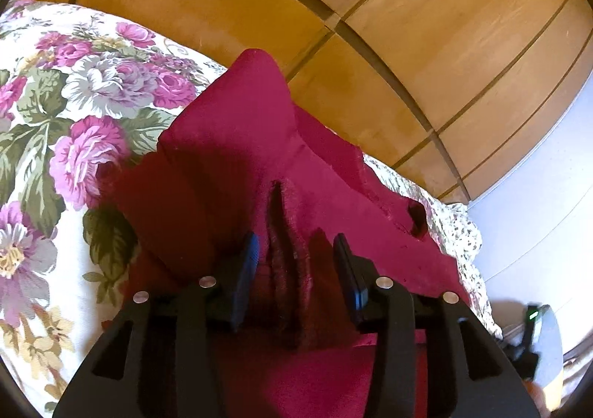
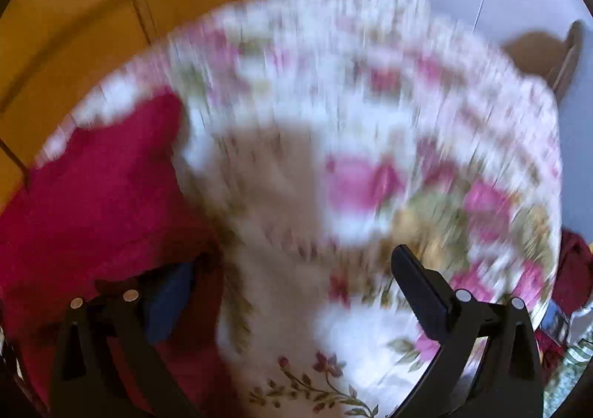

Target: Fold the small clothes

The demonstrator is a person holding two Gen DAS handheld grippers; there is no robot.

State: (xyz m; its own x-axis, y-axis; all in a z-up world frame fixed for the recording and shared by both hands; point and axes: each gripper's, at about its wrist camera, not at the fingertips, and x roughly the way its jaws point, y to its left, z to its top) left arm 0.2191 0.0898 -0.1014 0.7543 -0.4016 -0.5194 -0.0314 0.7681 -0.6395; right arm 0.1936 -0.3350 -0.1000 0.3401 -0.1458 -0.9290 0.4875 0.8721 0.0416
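Two grippers: left gripper [image 1: 296, 269] parted astride raised ridge of crimson garment [image 1: 237, 143] on floral bedspread [image 1: 55, 121]; right gripper [image 2: 296, 292] spread wide, empty.

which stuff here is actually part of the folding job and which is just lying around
Part of the job:
- red garment, a pinched ridge of it between the parted pads
- left gripper, open
- right gripper, open, nothing held

Just there:
- floral bedspread under the garment
- wooden wardrobe panels
- dark red cloth at the right edge
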